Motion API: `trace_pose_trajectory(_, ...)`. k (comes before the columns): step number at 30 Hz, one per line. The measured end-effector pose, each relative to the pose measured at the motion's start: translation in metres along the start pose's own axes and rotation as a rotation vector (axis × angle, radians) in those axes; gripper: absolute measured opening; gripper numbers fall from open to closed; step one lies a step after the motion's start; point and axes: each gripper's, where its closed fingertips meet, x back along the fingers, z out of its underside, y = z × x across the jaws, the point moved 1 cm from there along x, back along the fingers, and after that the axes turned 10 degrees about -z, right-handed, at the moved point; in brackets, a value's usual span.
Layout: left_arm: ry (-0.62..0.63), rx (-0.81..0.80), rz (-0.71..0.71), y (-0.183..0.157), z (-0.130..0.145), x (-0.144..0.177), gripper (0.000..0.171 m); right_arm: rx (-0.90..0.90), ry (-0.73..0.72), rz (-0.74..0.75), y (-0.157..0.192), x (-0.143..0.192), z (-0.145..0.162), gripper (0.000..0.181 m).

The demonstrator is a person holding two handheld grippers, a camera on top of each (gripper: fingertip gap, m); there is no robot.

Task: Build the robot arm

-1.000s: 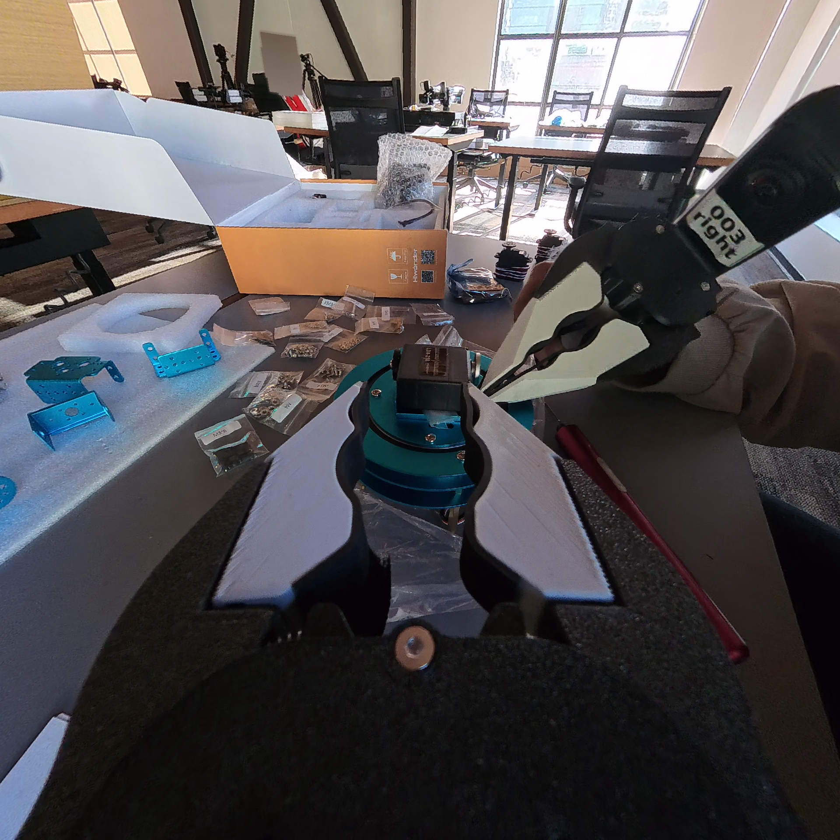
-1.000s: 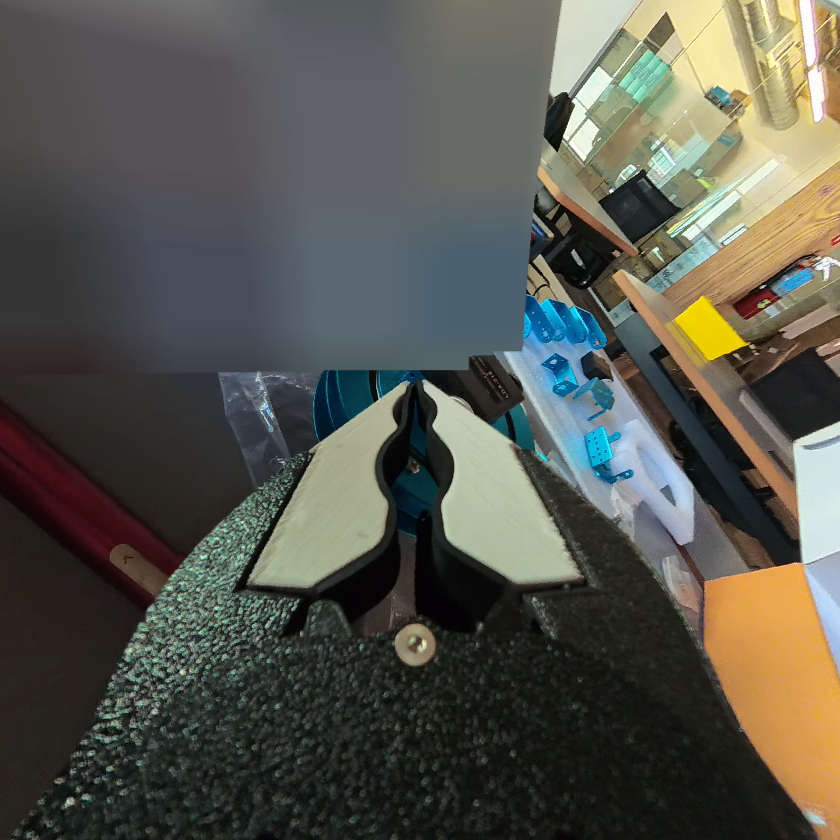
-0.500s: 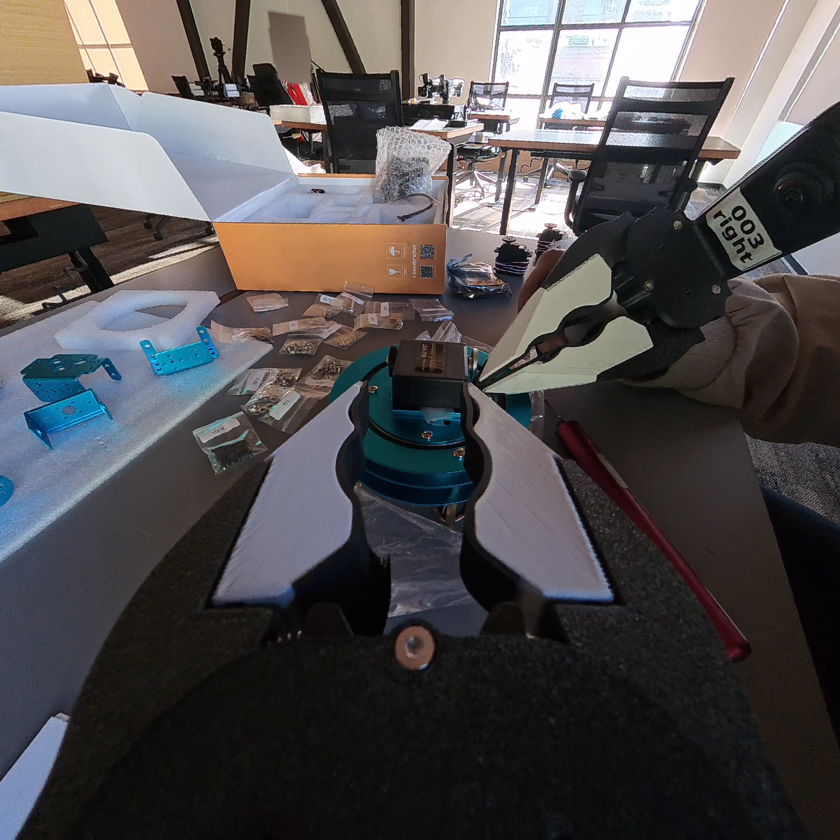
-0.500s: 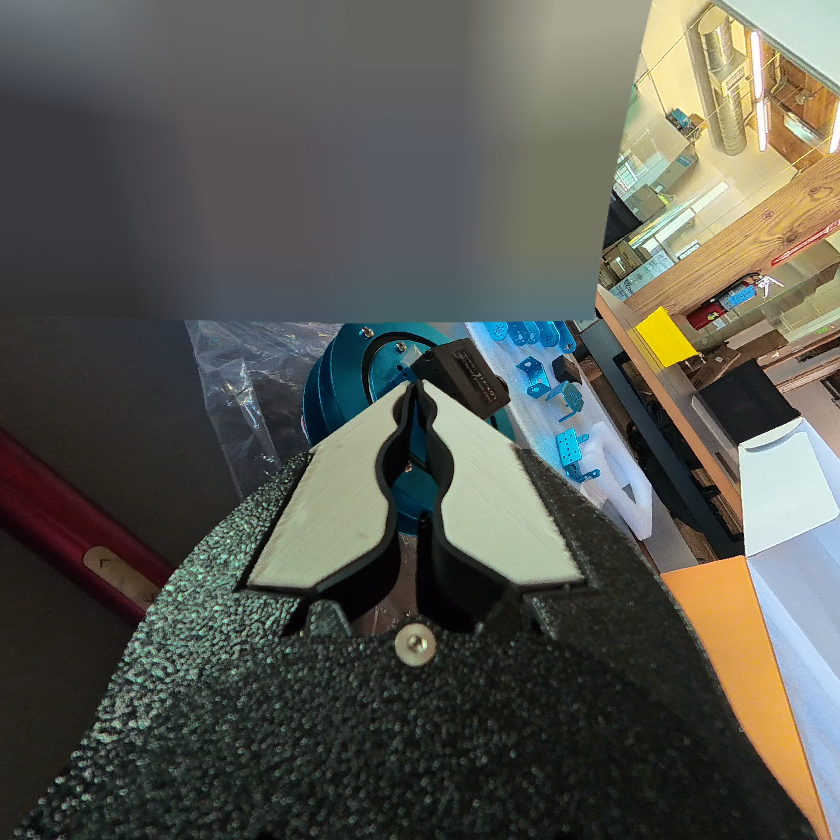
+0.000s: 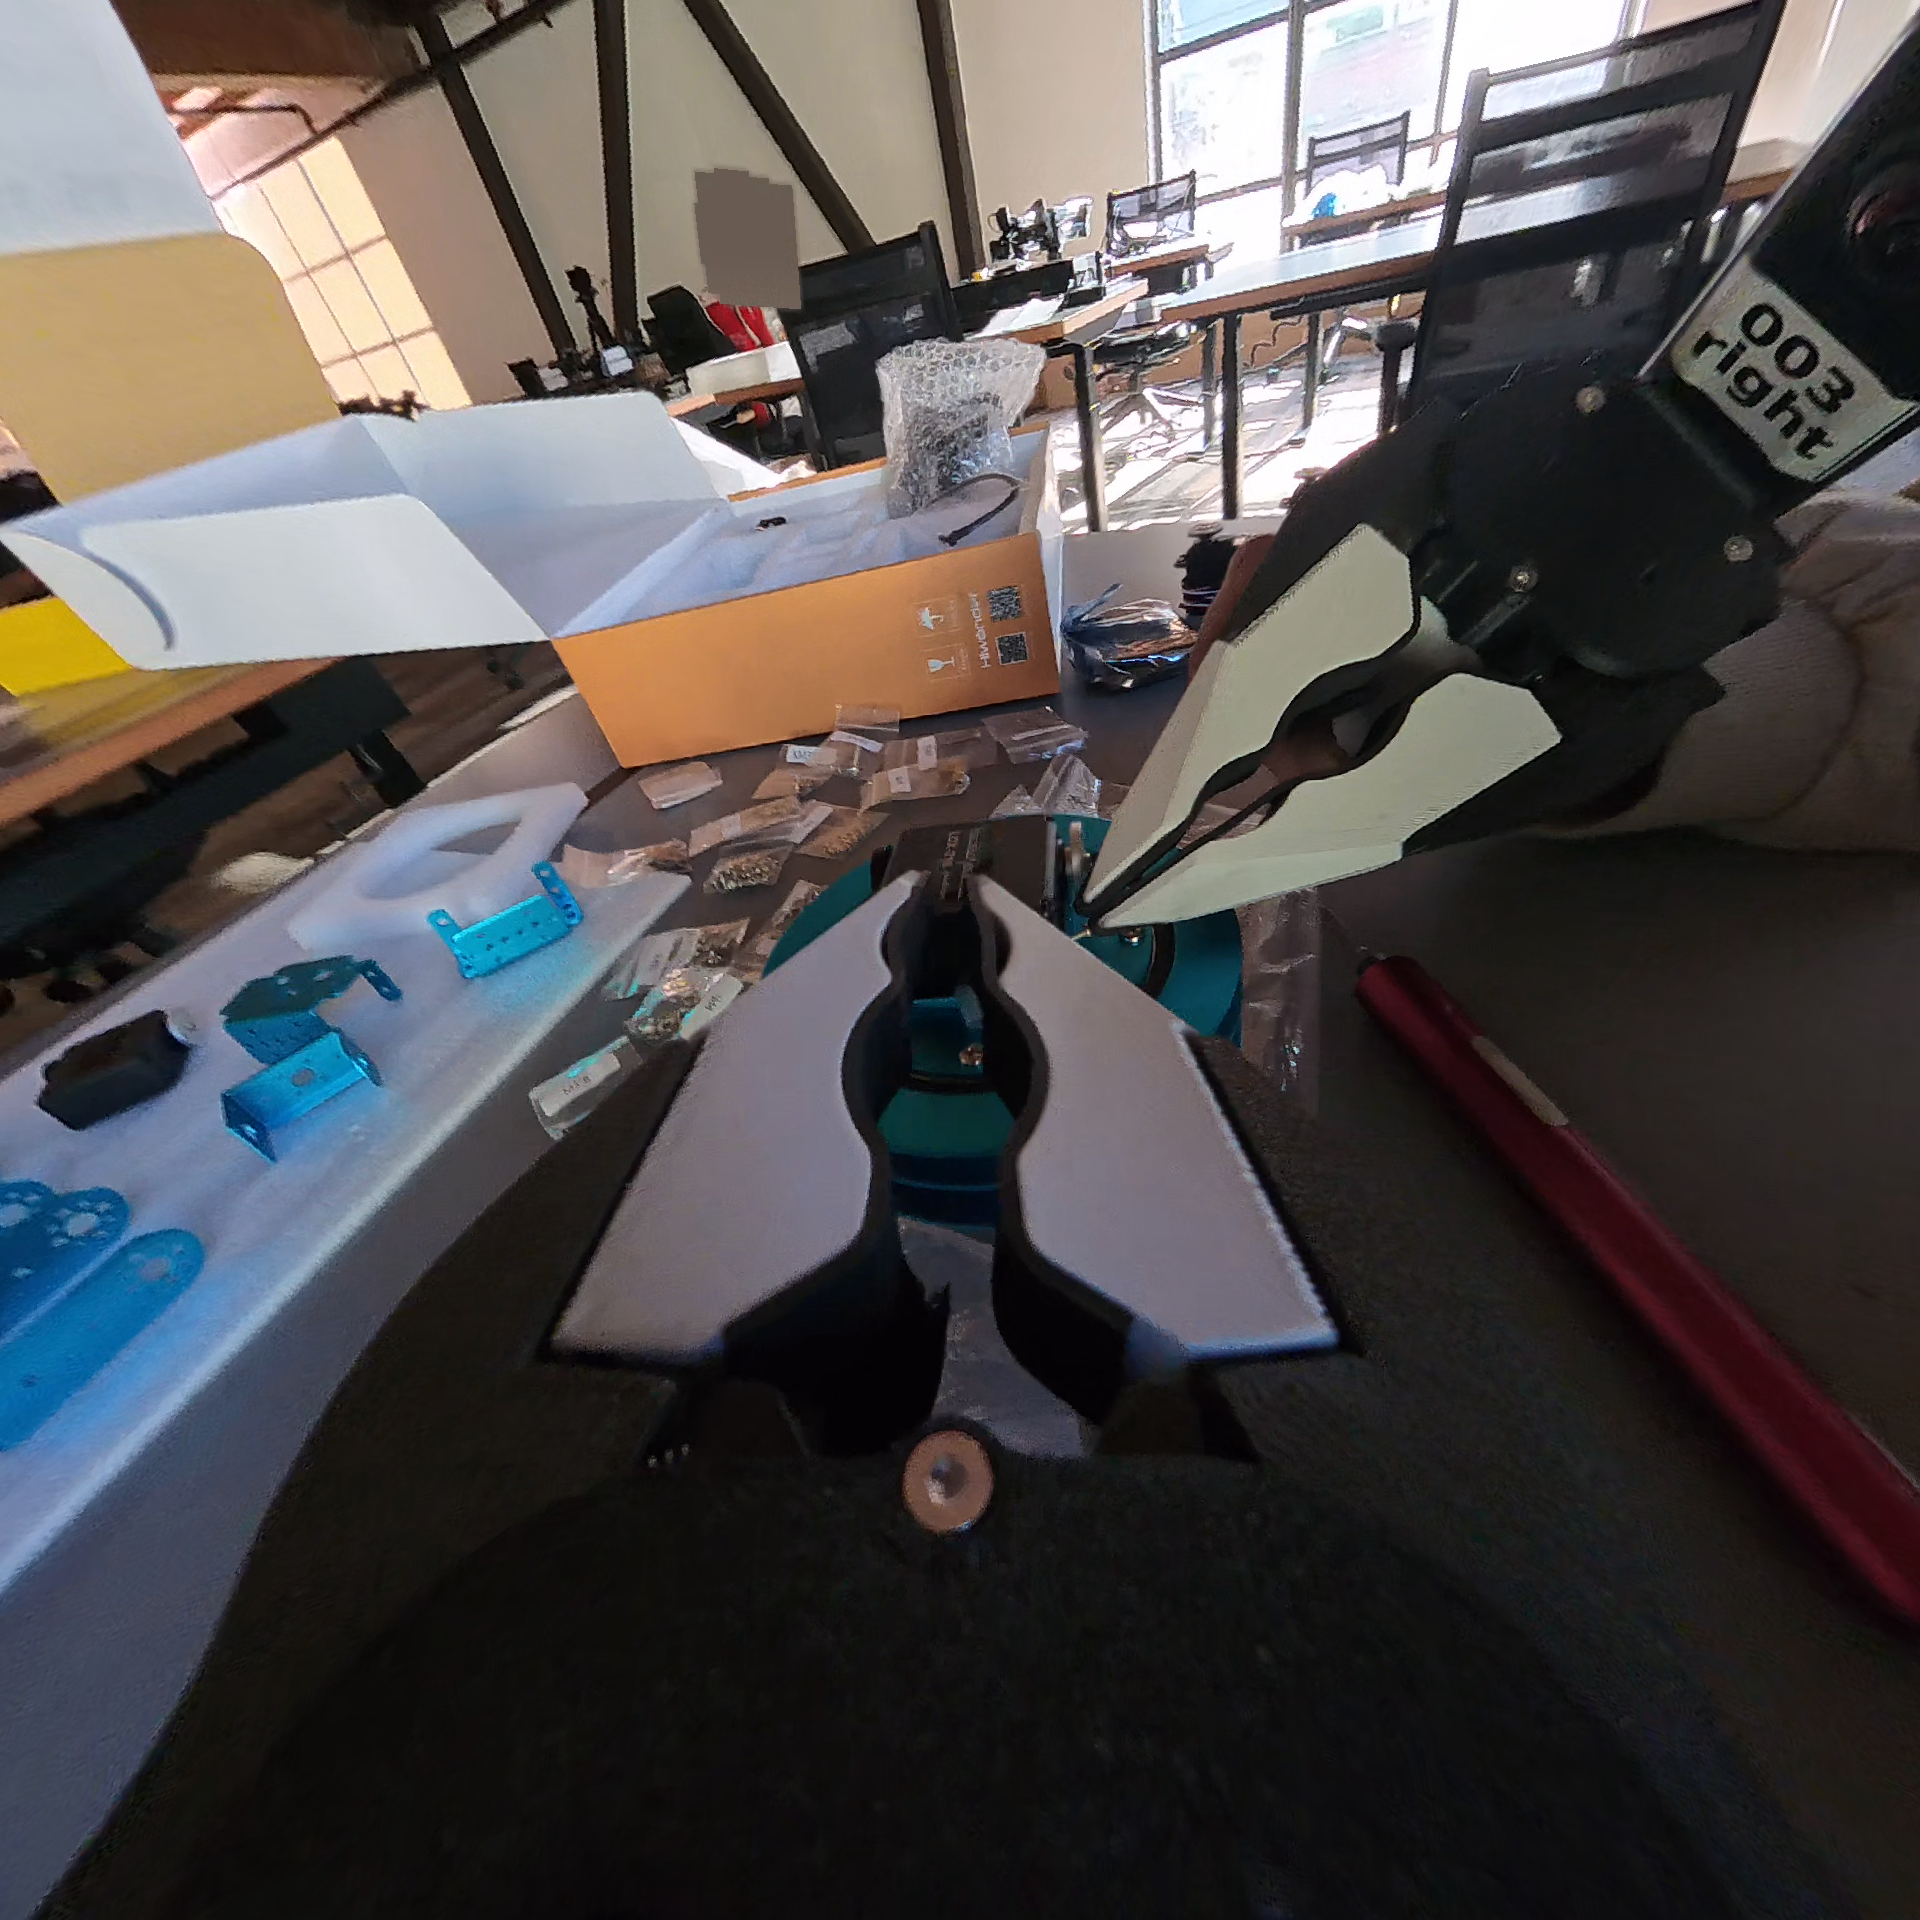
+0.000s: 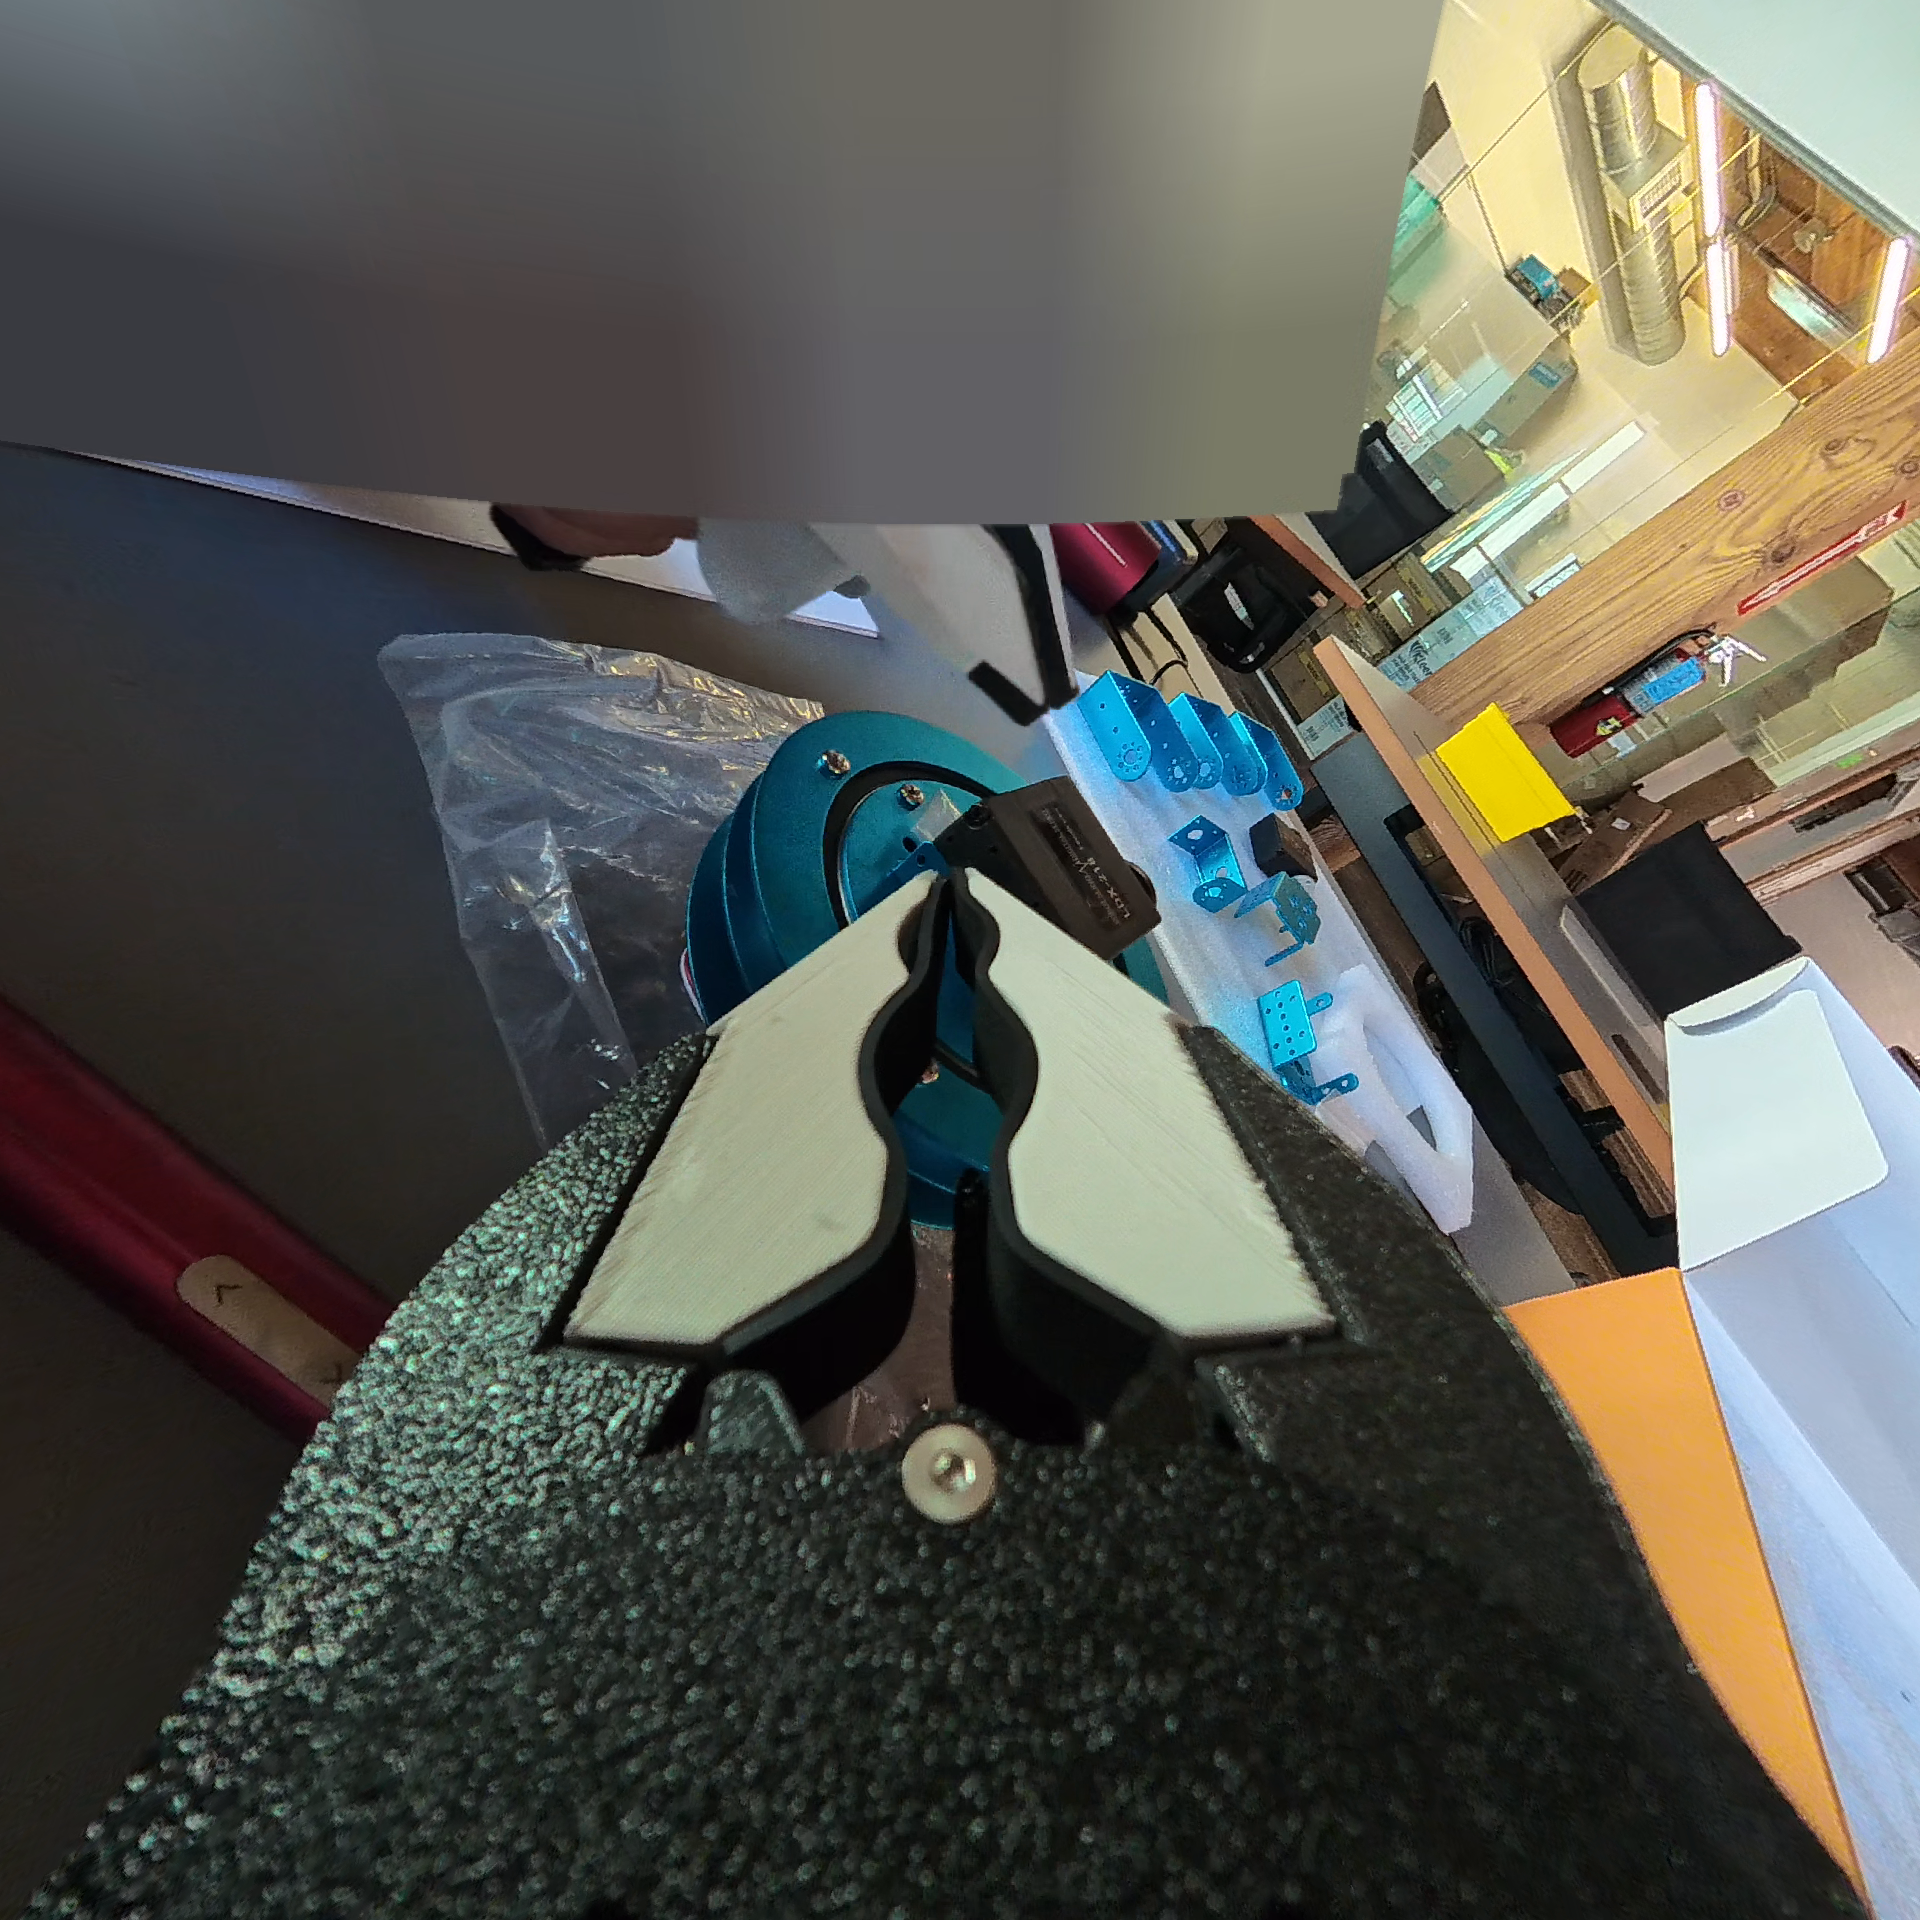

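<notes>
Left wrist view, left gripper (image 5: 948, 883) jaws clamping black servo (image 5: 954, 864) above teal base (image 5: 1195, 982), right gripper (image 6: 948, 881) jaws closed.

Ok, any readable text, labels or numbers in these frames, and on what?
Not copying writing; carriers only:
White sticker on the black right gripper: legible.
Orange cardboard box: printed symbols, square codes.
Black servo block: label, small.
Clear plastic parts bags: white tags, blurred.
Red metal rod: pale sticker, faint marks.

Right gripper (image 6: 948, 883) over teal round base (image 6: 790, 831)
Fingertips nearly closed, just beside the black servo block (image 6: 1060, 862) on the base; clear plastic bag (image 6: 561, 769) and red bar (image 6: 135, 1216) lie leftward on the dark table (image 6: 208, 727).
</notes>
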Motion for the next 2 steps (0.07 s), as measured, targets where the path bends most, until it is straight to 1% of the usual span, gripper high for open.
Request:
trace_pose_trajectory(1, 0.002, -0.009, -0.007, -0.0015, -0.0012, -0.0018, 0.000, 0.002, 0.001, 0.001, 0.0000, 0.0000, 0.0001, 0.000)
trace_pose_trajectory(2, 0.004, -0.013, -0.004, -0.0040, -0.0021, -0.0033, 0.000, 0.003, 0.002, 0.001, 0.0000, 0.0000, 0.0001, 0.000)
